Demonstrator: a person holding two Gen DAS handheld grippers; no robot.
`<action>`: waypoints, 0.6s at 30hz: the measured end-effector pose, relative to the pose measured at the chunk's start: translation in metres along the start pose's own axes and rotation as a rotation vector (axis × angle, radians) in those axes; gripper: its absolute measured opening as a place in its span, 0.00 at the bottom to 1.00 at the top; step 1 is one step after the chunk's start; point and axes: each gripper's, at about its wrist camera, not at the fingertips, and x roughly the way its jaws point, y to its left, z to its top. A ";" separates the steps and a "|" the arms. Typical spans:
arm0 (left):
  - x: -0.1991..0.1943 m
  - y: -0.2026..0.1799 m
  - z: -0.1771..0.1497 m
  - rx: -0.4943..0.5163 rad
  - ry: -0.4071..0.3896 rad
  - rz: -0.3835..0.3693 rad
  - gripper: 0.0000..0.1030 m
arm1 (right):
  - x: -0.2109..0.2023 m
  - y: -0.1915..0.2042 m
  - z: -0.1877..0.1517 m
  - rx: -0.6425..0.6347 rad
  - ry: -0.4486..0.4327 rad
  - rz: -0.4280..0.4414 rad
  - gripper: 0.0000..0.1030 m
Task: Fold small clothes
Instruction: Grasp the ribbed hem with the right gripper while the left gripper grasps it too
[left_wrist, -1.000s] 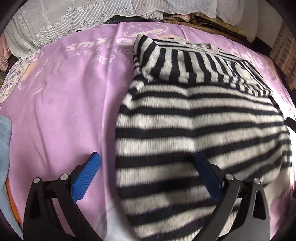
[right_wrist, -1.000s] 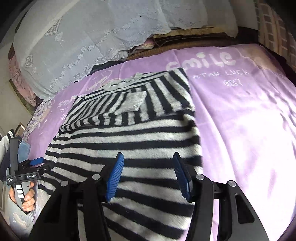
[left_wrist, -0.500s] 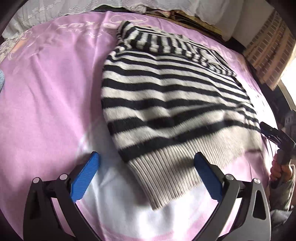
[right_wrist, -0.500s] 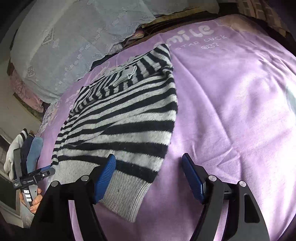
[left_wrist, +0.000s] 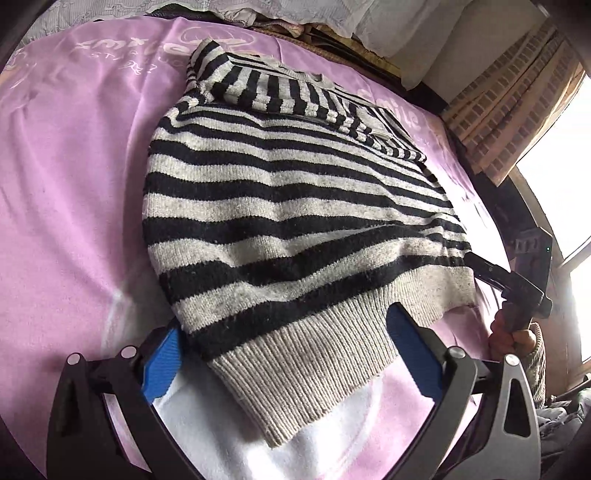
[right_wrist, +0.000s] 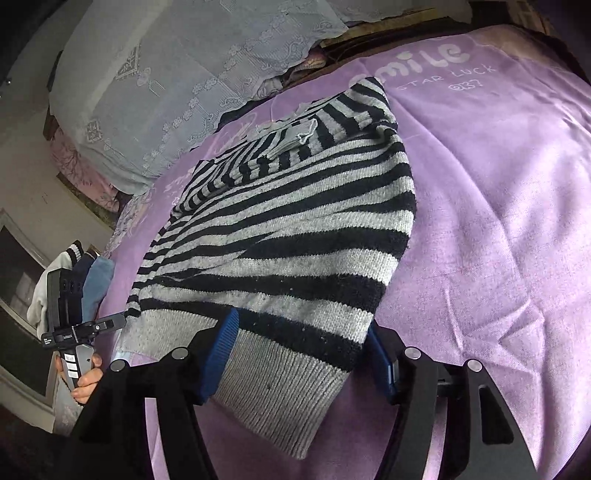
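Observation:
A black and grey striped sweater (left_wrist: 295, 206) lies flat on a purple blanket (left_wrist: 74, 184), its sleeves folded across the chest. My left gripper (left_wrist: 288, 354) stands open at the ribbed hem, with the hem's left corner between its blue pads. In the right wrist view the sweater (right_wrist: 295, 229) reaches down to my right gripper (right_wrist: 301, 356), whose jaws are closing around the hem's right corner without squeezing it. Each gripper also shows from the other side: the right gripper (left_wrist: 517, 284) at the hem's far corner, and the left gripper (right_wrist: 85, 328) in a hand.
A small pile of folded clothes (right_wrist: 85, 273) sits at the blanket's left edge. Lace-covered bedding (right_wrist: 184, 74) lines the back. A curtain (left_wrist: 517, 110) and a bright window close off the right side. The blanket (right_wrist: 498, 221) lies bare to the right of the sweater.
Both grippers have drawn back from above the sweater's body to its hem and tilted down. The right jaws widened, then narrowed a little. The sweater has not moved.

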 end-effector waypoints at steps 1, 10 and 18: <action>0.002 -0.001 0.002 0.006 0.002 0.006 0.94 | 0.002 0.000 0.002 0.003 -0.003 0.011 0.64; -0.003 0.001 -0.002 -0.021 -0.018 0.044 0.29 | 0.001 -0.001 -0.003 0.012 0.012 0.011 0.32; -0.015 -0.005 0.009 0.015 -0.057 0.072 0.16 | -0.017 -0.002 0.009 0.062 -0.047 0.083 0.17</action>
